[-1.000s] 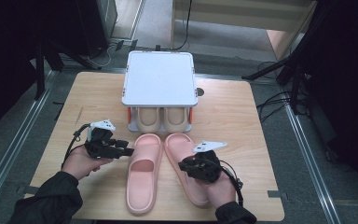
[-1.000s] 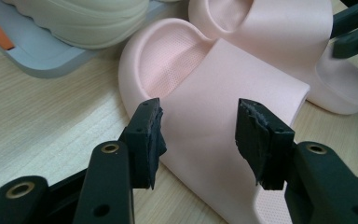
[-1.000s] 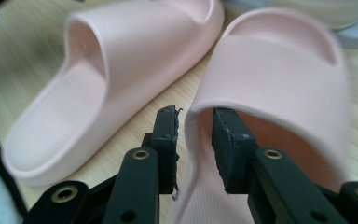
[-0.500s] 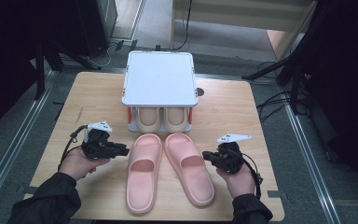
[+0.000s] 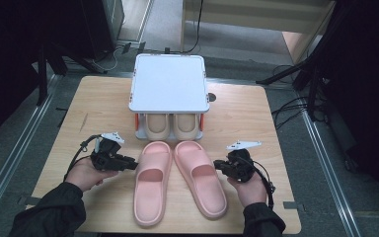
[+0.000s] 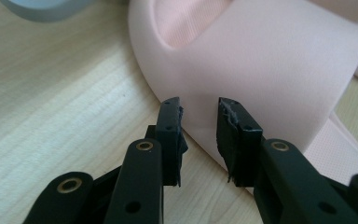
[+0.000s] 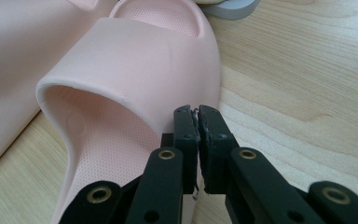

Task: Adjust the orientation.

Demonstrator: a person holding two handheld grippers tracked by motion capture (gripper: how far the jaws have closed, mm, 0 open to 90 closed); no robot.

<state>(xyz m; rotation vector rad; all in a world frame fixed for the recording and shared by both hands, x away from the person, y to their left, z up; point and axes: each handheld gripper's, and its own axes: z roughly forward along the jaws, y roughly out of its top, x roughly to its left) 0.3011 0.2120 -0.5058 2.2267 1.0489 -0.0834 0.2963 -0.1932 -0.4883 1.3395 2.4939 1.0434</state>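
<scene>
Two pink slippers lie side by side on the wooden table (image 5: 98,103), toes toward the rack. My left gripper (image 5: 133,163) lies level at the left slipper's (image 5: 150,192) outer side. In the left gripper view its jaws (image 6: 198,107) have just been closing and stand part open; the pink strap (image 6: 261,60) is just past the tips and nothing is pinched. My right gripper (image 5: 218,164) sits beside the right slipper (image 5: 202,182), pointing at it. The right gripper view shows its jaws (image 7: 196,112) shut, pads together and empty, against the strap's (image 7: 135,60) edge.
A white two-level rack (image 5: 169,81) stands at the table's far middle, a beige pair of slippers (image 5: 170,126) tucked under its top. Bare wood lies left and right of the pink pair. Dark stands and cables ring the table on the floor.
My right hand has slid right, from over the right slipper to the table beside it. The left hand has stayed in place. Both slippers lie where they were.
</scene>
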